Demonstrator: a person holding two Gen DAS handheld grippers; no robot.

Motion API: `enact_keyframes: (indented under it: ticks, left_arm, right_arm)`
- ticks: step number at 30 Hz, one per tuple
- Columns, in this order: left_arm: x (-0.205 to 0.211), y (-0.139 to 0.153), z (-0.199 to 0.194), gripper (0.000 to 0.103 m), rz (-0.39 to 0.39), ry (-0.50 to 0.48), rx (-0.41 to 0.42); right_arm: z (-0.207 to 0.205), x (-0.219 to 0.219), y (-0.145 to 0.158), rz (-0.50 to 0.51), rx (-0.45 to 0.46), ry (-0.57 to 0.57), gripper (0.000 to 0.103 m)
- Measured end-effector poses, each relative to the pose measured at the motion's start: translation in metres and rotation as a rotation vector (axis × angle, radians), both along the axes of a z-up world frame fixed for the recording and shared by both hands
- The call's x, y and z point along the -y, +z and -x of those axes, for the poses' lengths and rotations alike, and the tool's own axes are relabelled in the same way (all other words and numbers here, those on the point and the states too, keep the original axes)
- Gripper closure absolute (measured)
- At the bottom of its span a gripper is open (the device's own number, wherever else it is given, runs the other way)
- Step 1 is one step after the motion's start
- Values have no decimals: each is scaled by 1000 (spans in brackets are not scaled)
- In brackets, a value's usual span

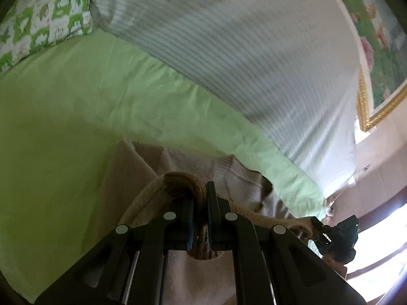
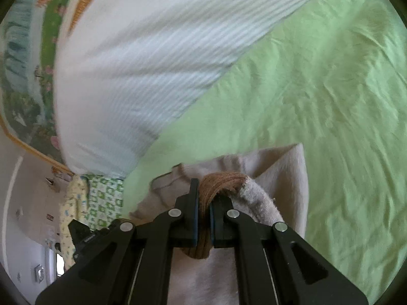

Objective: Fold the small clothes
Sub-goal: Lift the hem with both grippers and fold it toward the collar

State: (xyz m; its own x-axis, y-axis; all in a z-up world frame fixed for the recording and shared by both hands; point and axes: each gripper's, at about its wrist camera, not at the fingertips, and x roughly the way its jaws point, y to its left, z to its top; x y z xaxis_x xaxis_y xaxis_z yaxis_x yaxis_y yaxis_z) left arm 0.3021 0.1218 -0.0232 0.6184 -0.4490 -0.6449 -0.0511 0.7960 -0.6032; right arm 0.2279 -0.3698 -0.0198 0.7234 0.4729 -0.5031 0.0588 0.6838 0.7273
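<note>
The left gripper (image 1: 201, 203) is clamped on the brown ribbed band (image 1: 178, 180) of a small beige garment (image 1: 142, 160), with the band bunched between its closed fingers. The right gripper (image 2: 203, 203) pinches the same kind of brown ribbed edge (image 2: 221, 181) of the beige garment (image 2: 279, 178), its fingers likewise closed on the cloth. In both wrist views the garment hangs from the grippers, just above the light green bed sheet (image 1: 76, 101), its pale fleecy cloth falling toward the near side. In the left wrist view the right gripper shows low at the right, at the end of the band stretched between the two. Beyond the garment, on the far side of the bed, lies a large white ribbed pillow (image 1: 241, 50). A green-and-white patterned pillow (image 1: 45, 12) sits at the far left in the left view. A gold-framed picture (image 1: 366, 117) hangs on the wall behind the bed.
</note>
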Motion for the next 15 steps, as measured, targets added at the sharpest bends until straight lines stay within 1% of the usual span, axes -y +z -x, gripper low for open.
enact_keyframes:
  ticks: [6,10,11,13,15]
  left_arm:
    - [8,-31,-26,96,-47,18,-57]
    - [9,-44,-30,94,-67,21,-78]
    - [8,-47,-32,92,-75,24,-87]
    - [8,-47,-32,91,-64,27,-91]
    - [7,-43,-31,85,-62,29,-90]
  right_arm:
    - [-27,0,-25,52,-83,6,96]
    - [-35,-1,-36,81,-115,-1,95]
    - [-35,0,-40,62,-123,-4,94]
    - [-36,3,-42,32,-129,-15,93]
    - [-36,6,-41,8,-134,-22,89]
